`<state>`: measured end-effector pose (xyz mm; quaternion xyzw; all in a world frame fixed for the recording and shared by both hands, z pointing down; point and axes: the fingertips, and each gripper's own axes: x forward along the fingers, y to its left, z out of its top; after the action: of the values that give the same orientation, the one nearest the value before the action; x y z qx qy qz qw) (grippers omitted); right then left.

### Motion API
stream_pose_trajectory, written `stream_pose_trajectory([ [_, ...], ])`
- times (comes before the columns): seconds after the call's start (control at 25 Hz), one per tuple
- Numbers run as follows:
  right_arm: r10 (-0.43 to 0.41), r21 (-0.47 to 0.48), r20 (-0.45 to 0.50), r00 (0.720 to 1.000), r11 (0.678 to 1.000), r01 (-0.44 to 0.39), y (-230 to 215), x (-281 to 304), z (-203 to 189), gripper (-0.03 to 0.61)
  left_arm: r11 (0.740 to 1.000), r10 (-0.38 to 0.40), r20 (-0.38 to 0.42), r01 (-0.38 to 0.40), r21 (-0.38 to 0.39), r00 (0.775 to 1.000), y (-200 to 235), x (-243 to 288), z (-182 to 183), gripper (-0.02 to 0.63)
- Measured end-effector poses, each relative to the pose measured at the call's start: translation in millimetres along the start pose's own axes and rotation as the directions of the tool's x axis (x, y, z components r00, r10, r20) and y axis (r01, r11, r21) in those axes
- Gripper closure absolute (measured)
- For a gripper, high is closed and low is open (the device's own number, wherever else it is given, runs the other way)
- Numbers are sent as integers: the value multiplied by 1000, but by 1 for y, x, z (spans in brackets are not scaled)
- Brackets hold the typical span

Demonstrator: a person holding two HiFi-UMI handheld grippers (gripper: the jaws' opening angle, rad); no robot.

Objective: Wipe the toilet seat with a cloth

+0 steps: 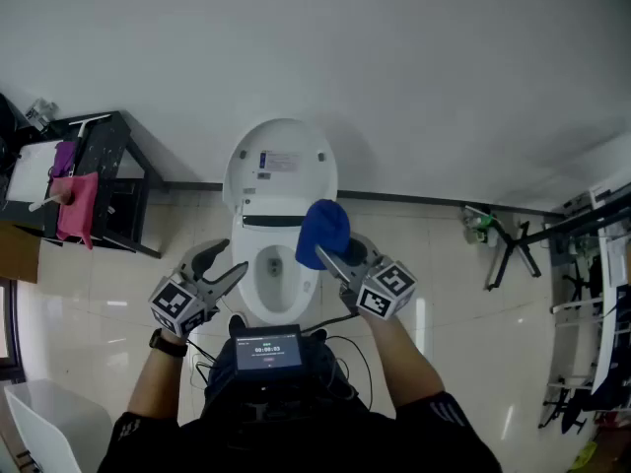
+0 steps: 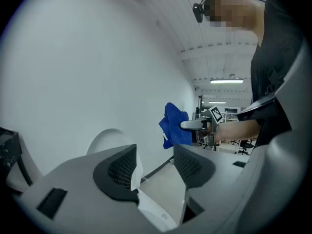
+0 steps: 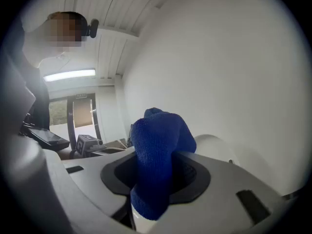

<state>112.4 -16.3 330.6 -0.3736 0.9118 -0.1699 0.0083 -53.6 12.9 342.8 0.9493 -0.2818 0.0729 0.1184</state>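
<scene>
2 grippers over toilet [image 1: 281,215]. Right gripper [image 1: 333,259] clamps blue cloth [image 1: 323,230] — bunched, held above bowl [image 1: 276,269]; seat [image 1: 264,313] lies below, no contact visible. Left gripper [image 1: 230,261] gapes wide, nothing between jaws, beside seat's left rim. Risks: loose cloth tail could dip into bowl; bunched wad could slip from pinch once pressed and dragged. Head view alone shows whole seat ring. Right gripper view shows cloth wedged between jaws; left gripper view shows it side-on — drooping below jaws.
</scene>
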Motion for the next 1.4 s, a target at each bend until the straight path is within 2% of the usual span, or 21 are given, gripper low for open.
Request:
stream_pose_trajectory([
  [0.2,-13,-24,-64,998,1000,12,-20,22,-14,419,1000,22,-16,-22,0,1000,16,6,-9,370],
  [0.36,-23,-16,-142,990,1000,20,-39,51,-47,419,999,7,-56,-5,32,998,30,6,-42,370],
  [0.52,-18,-11,-230,973,1000,16,-57,87,-95,419,1000,17,-85,-18,-11,996,46,3,-70,370],
  [0.6,-34,-38,-270,962,999,24,-68,106,-124,419,1000,18,-99,-20,-17,995,60,0,-91,370],
  [0.72,-59,-78,-335,940,996,35,-85,131,-171,419,997,27,-115,-35,-69,993,73,-1,-113,370],
  [0.8,-60,-83,-377,924,996,31,-92,146,-201,419,997,27,-131,-37,-69,991,80,-1,-129,362],
  [0.84,-60,-87,-400,915,996,27,-95,154,-216,419,997,31,-137,-41,-72,990,84,0,-136,342],
  [0.96,-71,-120,-471,879,993,16,-107,176,-264,419,995,38,-139,-50,-87,990,94,5,-156,341],
  [1.12,-101,-161,-565,819,987,11,-127,201,-340,419,988,49,-146,-70,-140,988,103,11,-185,334],
  [1.28,-115,-157,-659,743,987,13,-143,220,-411,419,993,17,-182,-38,-112,983,110,15,-225,334],
  [1.4,-155,-185,-717,680,982,29,-159,231,-461,419,990,28,-184,-53,-131,982,121,15,-236,334],
])
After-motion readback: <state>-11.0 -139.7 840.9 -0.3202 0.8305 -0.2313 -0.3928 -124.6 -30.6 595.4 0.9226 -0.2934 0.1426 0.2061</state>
